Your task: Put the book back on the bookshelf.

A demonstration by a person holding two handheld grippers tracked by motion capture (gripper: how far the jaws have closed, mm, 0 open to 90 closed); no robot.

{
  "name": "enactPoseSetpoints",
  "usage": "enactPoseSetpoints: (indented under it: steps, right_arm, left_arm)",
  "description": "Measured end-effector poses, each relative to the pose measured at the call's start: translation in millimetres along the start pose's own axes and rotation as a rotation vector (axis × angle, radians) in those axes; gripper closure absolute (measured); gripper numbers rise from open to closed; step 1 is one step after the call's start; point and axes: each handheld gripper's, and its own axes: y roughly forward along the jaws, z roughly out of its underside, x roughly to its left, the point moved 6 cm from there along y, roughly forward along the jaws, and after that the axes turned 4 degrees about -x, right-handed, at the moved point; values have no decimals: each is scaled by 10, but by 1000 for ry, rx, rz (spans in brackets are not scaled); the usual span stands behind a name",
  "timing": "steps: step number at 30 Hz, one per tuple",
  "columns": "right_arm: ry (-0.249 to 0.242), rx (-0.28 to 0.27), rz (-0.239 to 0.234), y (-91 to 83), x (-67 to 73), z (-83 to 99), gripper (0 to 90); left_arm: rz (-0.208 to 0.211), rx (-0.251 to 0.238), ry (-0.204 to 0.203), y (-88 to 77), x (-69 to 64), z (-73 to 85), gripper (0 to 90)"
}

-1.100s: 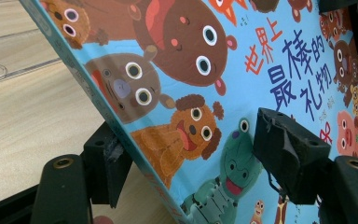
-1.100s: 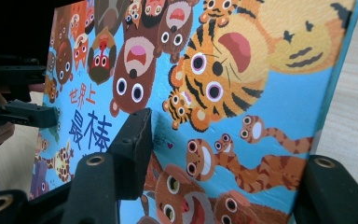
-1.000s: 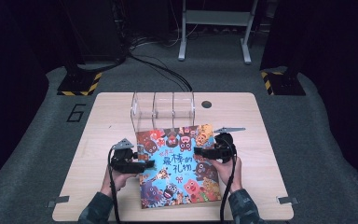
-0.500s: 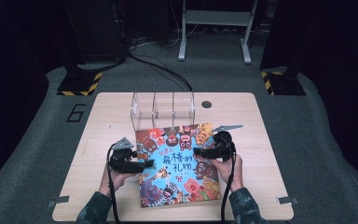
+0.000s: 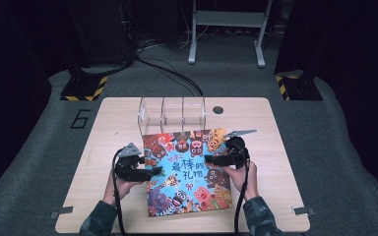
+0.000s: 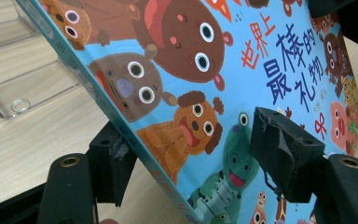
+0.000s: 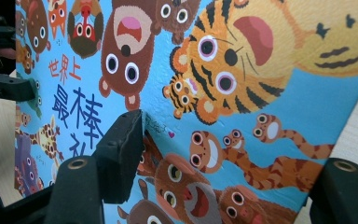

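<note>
A picture book (image 5: 187,177) with cartoon animals on a blue cover lies in the middle of the table, just in front of a clear rack (image 5: 172,110). My left gripper (image 5: 153,172) takes the book's left edge. In the left gripper view (image 6: 196,144) one pad sits under the spine, the other presses on the cover (image 6: 205,70), and that edge is tilted up off the wood. My right gripper (image 5: 210,159) is at the book's right side. Its jaws (image 7: 235,154) have just been opening, one pad over the cover (image 7: 242,60) and the other past the book's edge.
The clear acrylic rack (image 6: 23,79) with upright dividers stands behind the book. The wooden table (image 5: 275,147) has bare wood to either side and a round hole (image 5: 218,109) at the back. Cables and stand legs are on the dark floor beyond.
Both hands and the book stay about where they were. No clear difference shows in the high view.
</note>
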Motion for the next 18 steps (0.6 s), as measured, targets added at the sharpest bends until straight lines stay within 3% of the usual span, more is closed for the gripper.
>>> enactPoseSetpoints:
  steps: [4,11,15,18]
  right_arm:
    - [-11,2,-1,-18,11,-21,345]
    - [-84,8,38,-38,53,-91,339]
    - [-152,5,68,-54,91,-148,334]
    - [-147,15,73,-72,112,-158,333]
  left_arm:
    - [-4,1,26,-32,-28,-28,328]
    - [-41,14,69,-52,-18,-35,336]
    - [-54,6,89,-72,-10,-40,353]
    - [-60,0,103,-93,-15,-50,360]
